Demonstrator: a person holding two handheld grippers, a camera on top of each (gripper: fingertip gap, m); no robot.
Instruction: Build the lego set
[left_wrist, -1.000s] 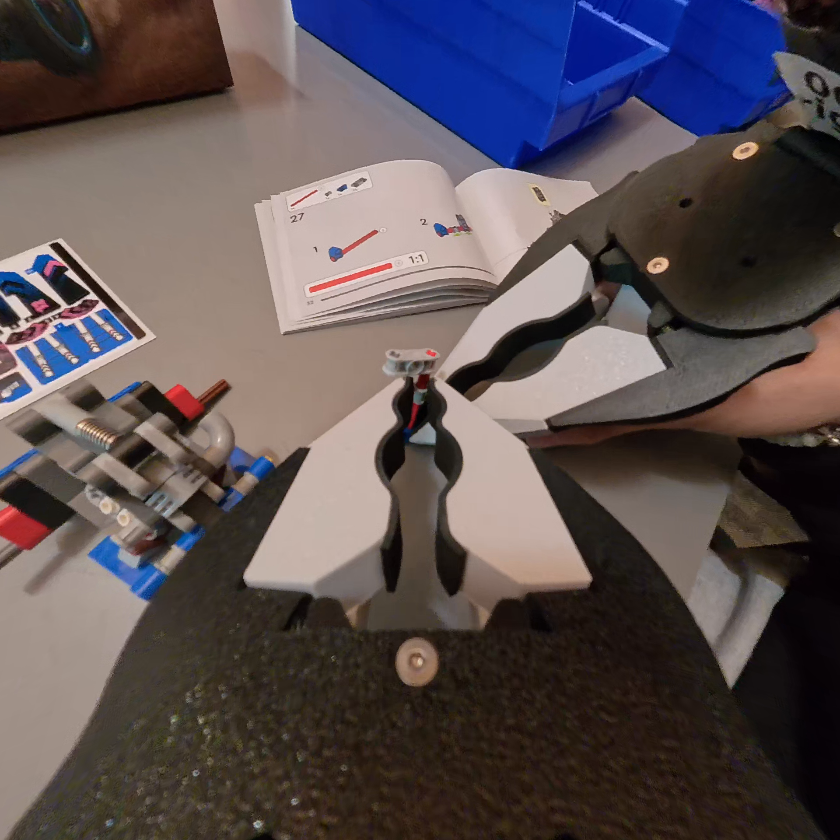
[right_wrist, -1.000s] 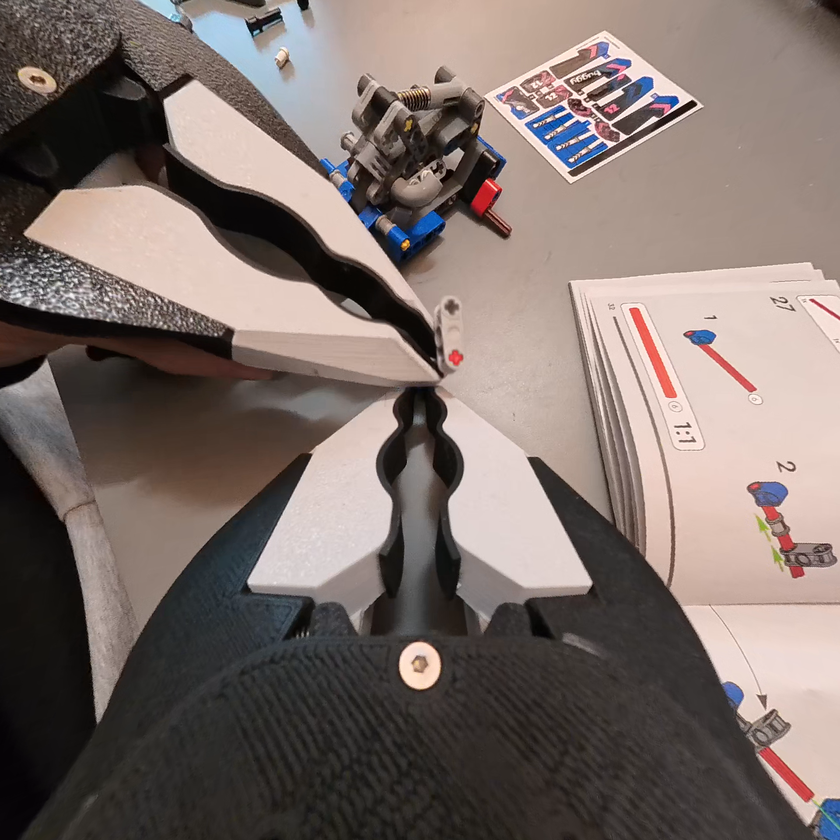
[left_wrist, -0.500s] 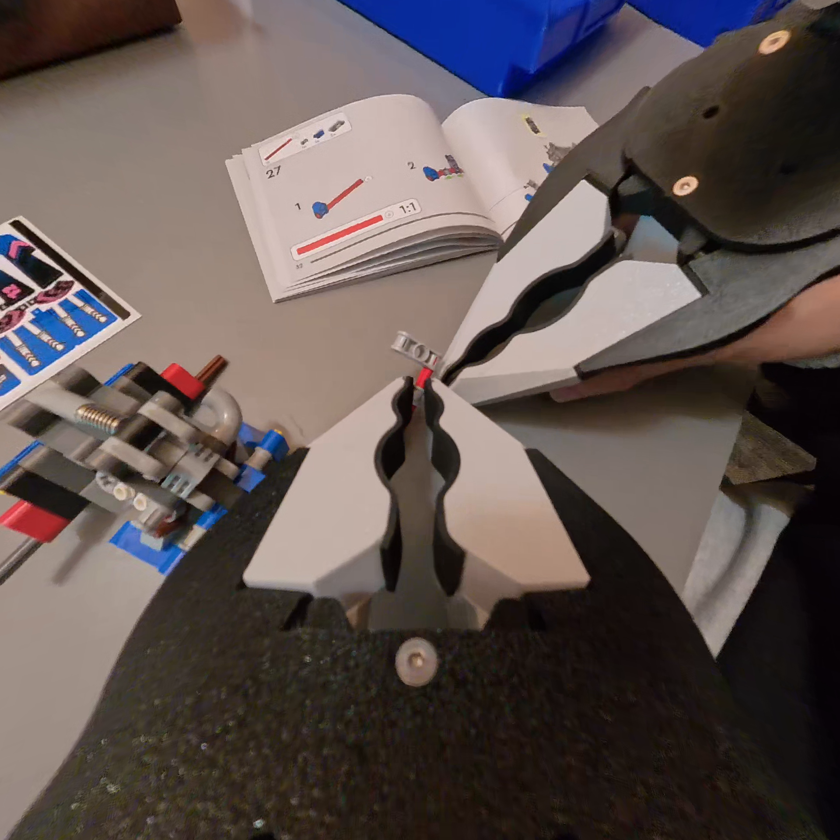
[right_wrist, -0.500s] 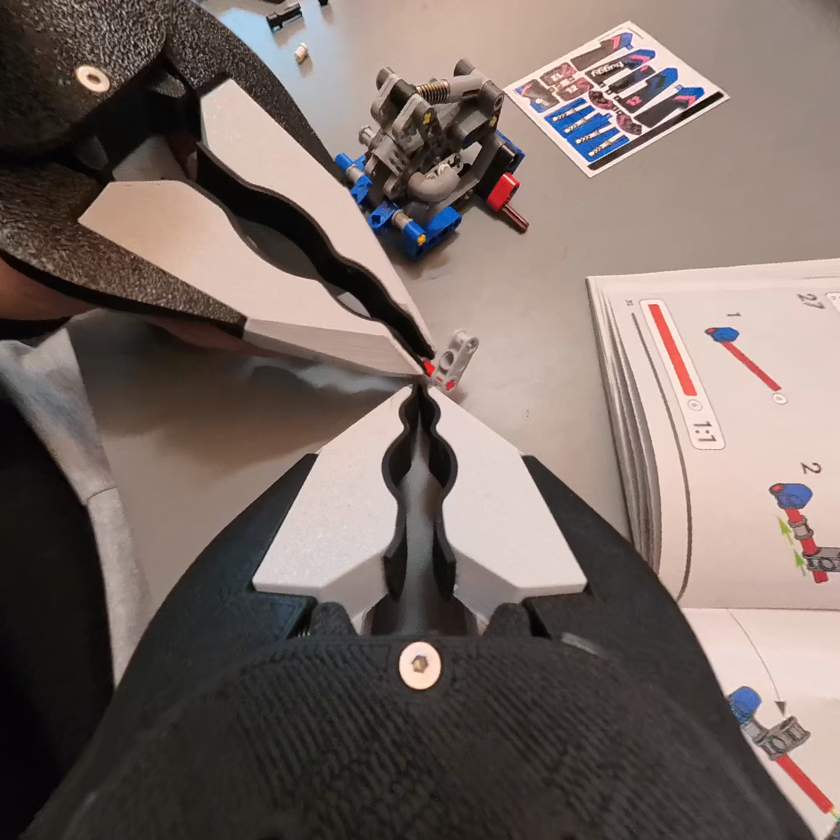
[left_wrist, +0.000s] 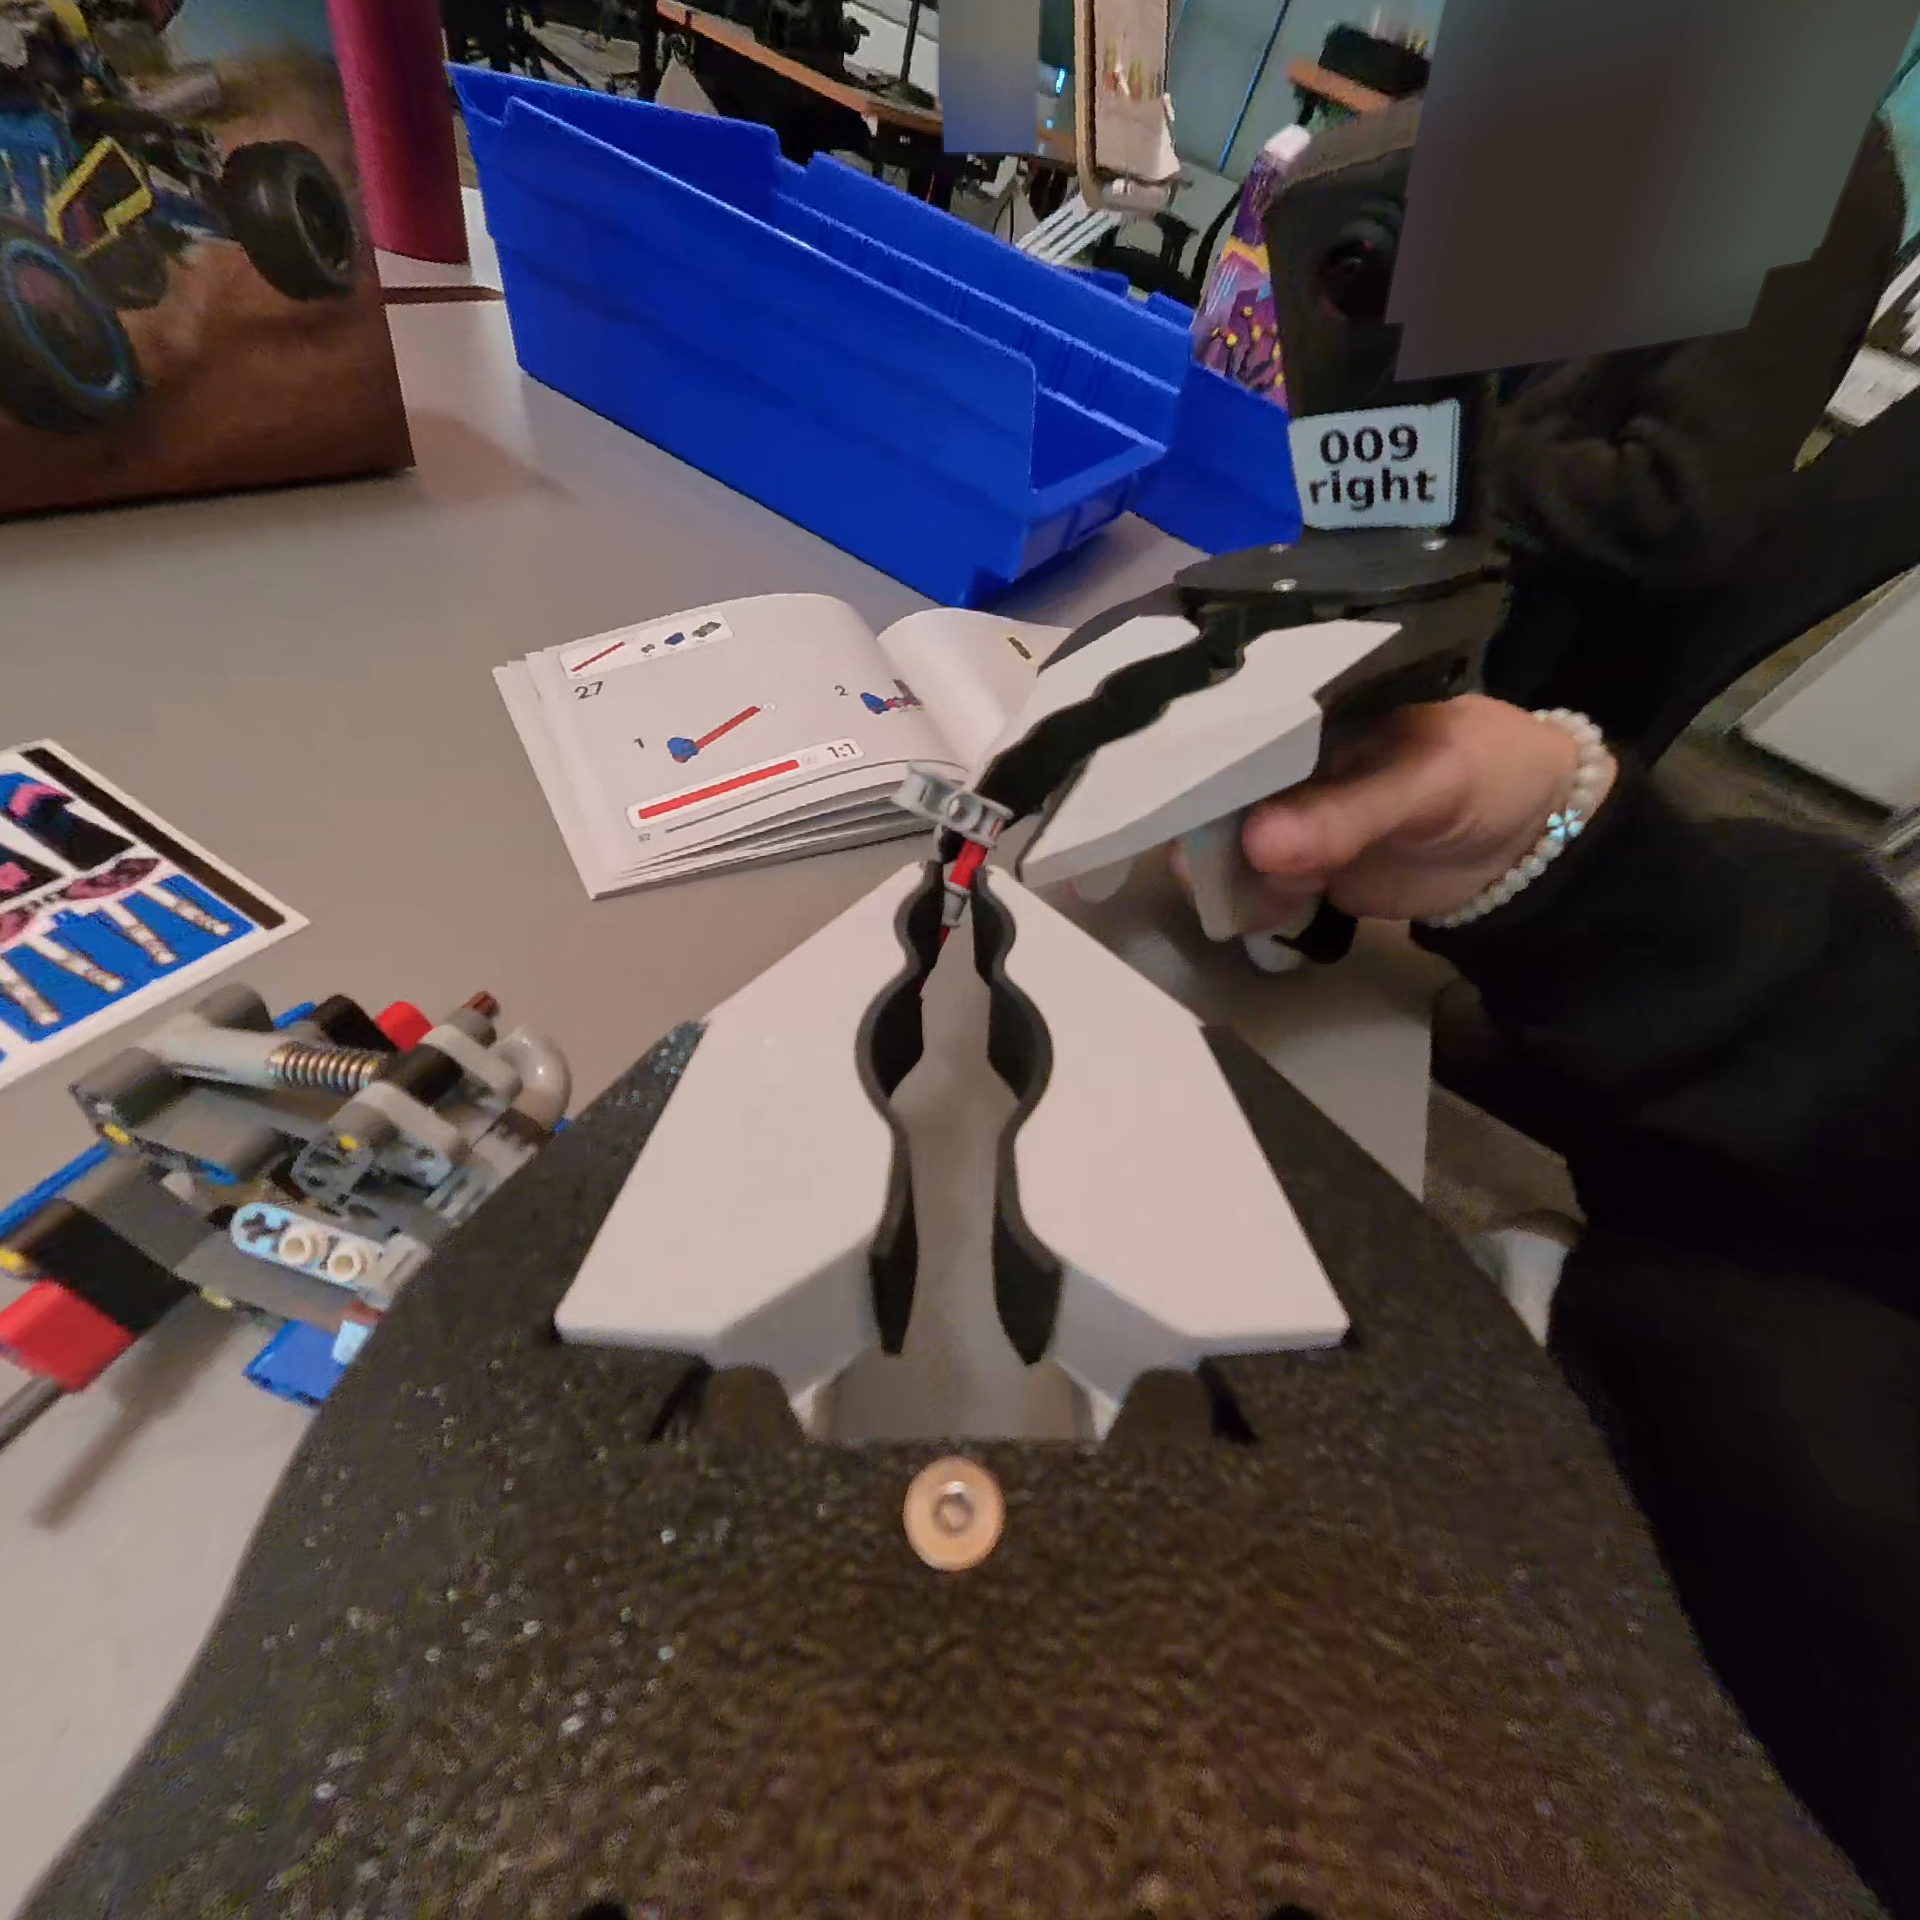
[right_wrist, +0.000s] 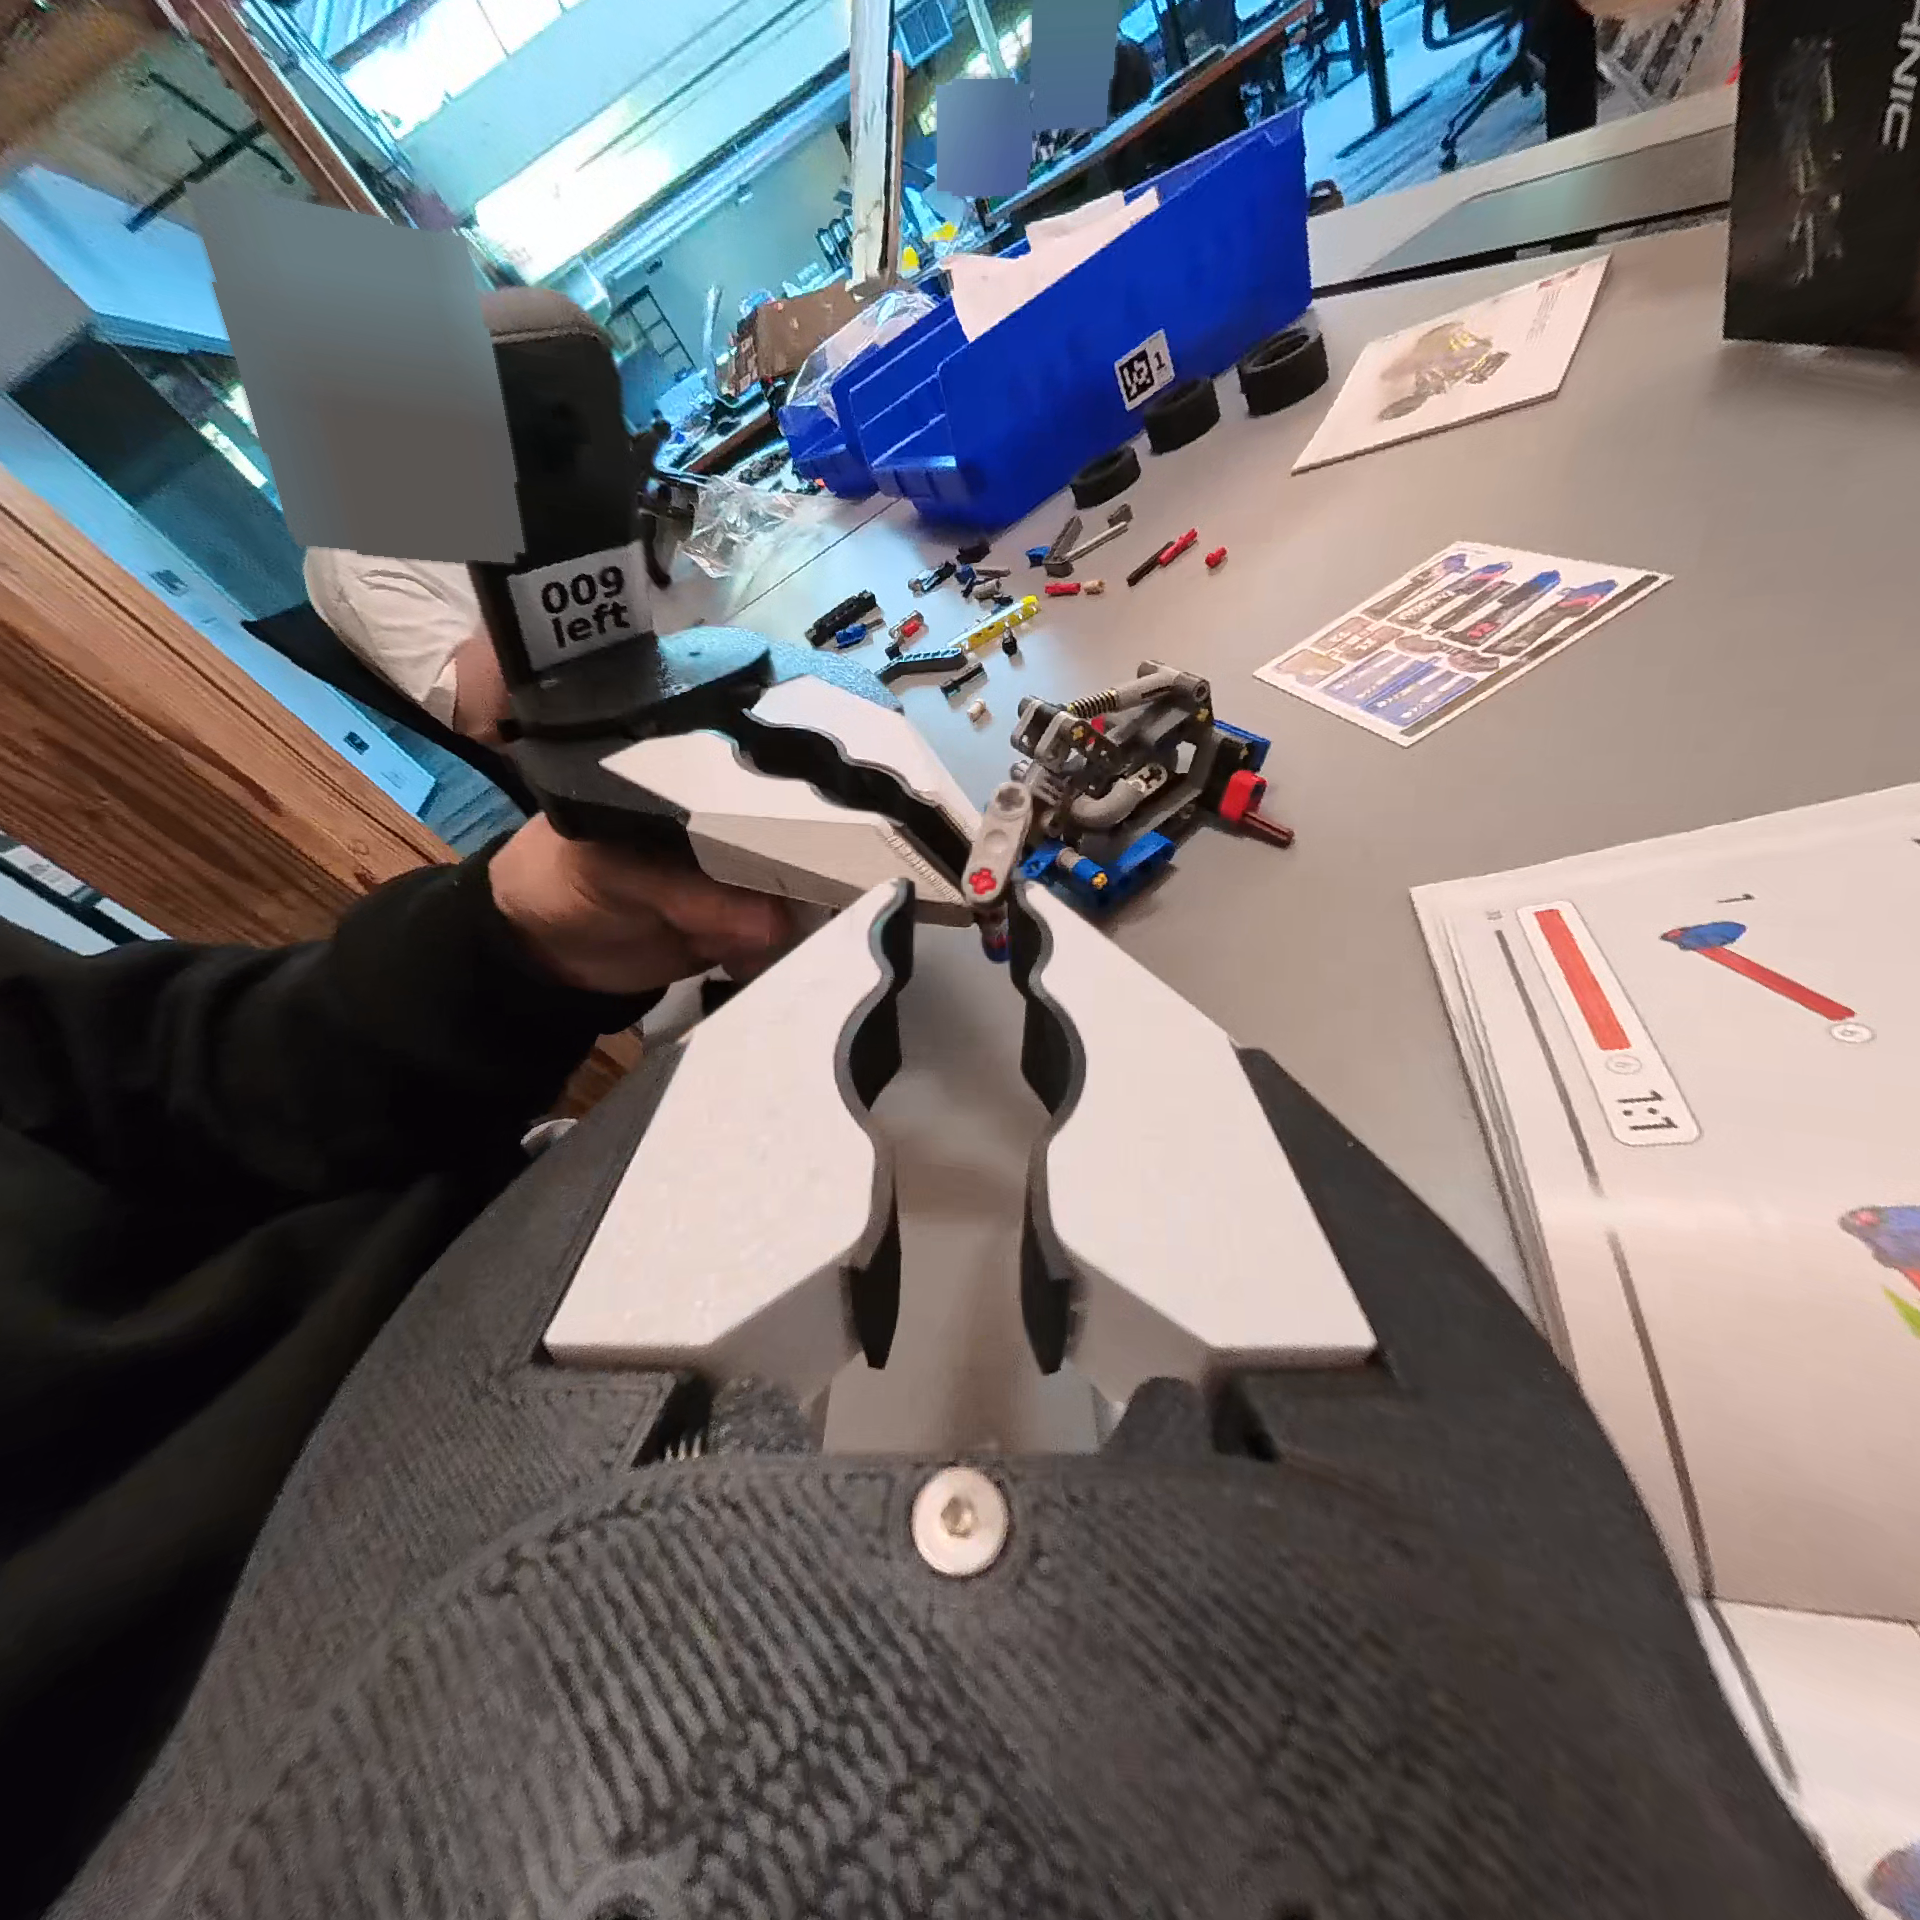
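Above the partly built chassis (left_wrist: 301, 1132), your left gripper (left_wrist: 951, 883) still clamps the red axle (left_wrist: 961, 868); your right gripper (right_wrist: 961, 904), formerly clenched, now gapes beside the grey connector (right_wrist: 997, 831), suggesting it's seated.

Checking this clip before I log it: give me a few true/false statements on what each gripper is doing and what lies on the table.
1. The left gripper is shut on a red axle. True.
2. The grey connector on the axle's end lies flat on the table. False: it is held in the air, on the axle's tip.
3. The right gripper stands wide open, far from the part. False: its tips sit right at the axle, beside the connector; the gap is narrow.
4. The instruction booklet lies open on the grey table. True.
5. The partly built grey and blue model is inside the blue bin. False: it sits on the table.
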